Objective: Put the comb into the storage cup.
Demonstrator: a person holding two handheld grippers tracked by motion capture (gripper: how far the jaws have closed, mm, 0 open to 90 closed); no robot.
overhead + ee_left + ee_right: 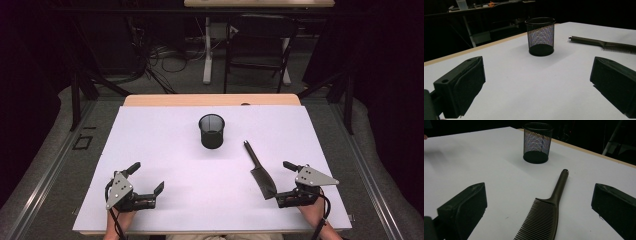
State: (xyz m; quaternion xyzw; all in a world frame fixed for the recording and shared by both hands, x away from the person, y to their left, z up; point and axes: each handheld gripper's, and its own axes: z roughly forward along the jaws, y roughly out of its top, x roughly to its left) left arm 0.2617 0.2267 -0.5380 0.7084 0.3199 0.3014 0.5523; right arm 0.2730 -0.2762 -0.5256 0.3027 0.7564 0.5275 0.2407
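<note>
A black mesh cup (211, 131) stands upright and empty at the middle back of the white table (160, 145). A dark comb (260, 172) lies right of centre, its handle pointing toward the cup. My right gripper (283, 182) is open at the comb's toothed end, low over the table, with one jaw on each side of the head. In the right gripper view the comb (546, 215) lies between the jaws, the cup (537, 142) beyond. My left gripper (146, 178) rests open and empty at the front left. Its view shows the cup (540, 36) and comb (599, 43).
The table's wooden far edge (210, 99) faces a dark floor with a folding chair (260, 45), a white desk leg (207, 50) and loose cables (160, 57). Black frame posts (75, 95) stand at both sides.
</note>
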